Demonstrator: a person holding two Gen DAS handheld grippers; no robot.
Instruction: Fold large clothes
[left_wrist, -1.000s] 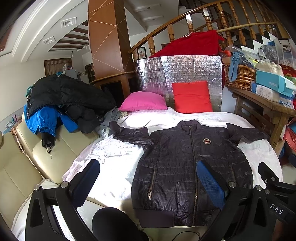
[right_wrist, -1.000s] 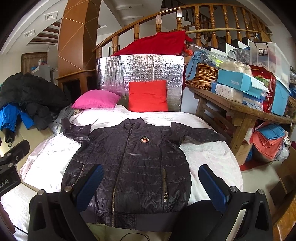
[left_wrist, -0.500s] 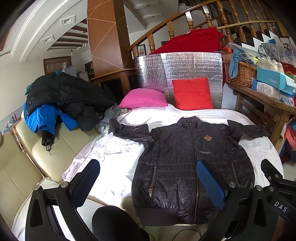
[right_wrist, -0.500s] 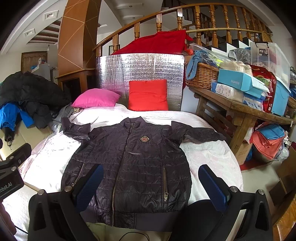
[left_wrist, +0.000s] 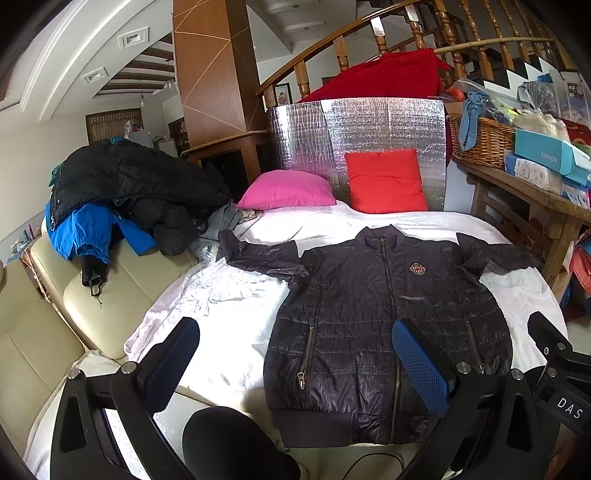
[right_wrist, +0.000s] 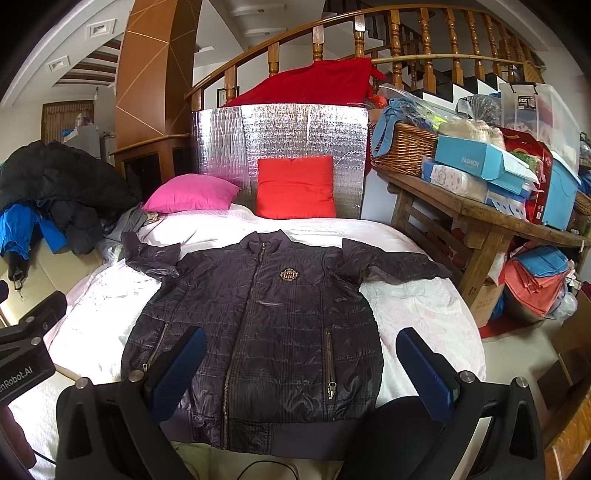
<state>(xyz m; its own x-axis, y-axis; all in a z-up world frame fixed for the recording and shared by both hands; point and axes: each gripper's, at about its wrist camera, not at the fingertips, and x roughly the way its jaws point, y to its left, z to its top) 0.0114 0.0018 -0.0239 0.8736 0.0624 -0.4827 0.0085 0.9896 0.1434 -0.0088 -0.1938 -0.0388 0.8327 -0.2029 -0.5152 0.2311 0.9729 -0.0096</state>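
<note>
On the far left a heap of black and blue coats (left_wrist: 122, 195) lies on a cream leather sofa (left_wrist: 55, 295), whose edge runs along the left side of the white-covered bed (left_wrist: 229, 306). A wide strip of bare white cover stays free between the sofa and the dark quilted zip-front jacket (right_wrist: 266, 325). The left gripper (left_wrist: 295, 365) hangs over the bed's near edge, jaws wide apart and empty, one blue pad over the bare cover, the other over the jacket's lower front.

The jacket lies flat, face up and zipped, in the middle of the bed. Its long axis runs from the ribbed hem at the near edge to the collar, which points away toward the pink cushion (right_wrist: 190, 194) and red cushion (right_wrist: 295, 186) against a silver foil panel (right_wrist: 280, 136). Both sleeves spread sideways. The right gripper (right_wrist: 306, 373) hovers above the hem, jaws apart, holding nothing.

Right of the jacket is a narrower band of bare cover, then the bed's edge close to a cluttered wooden worktop (right_wrist: 472, 206).
</note>
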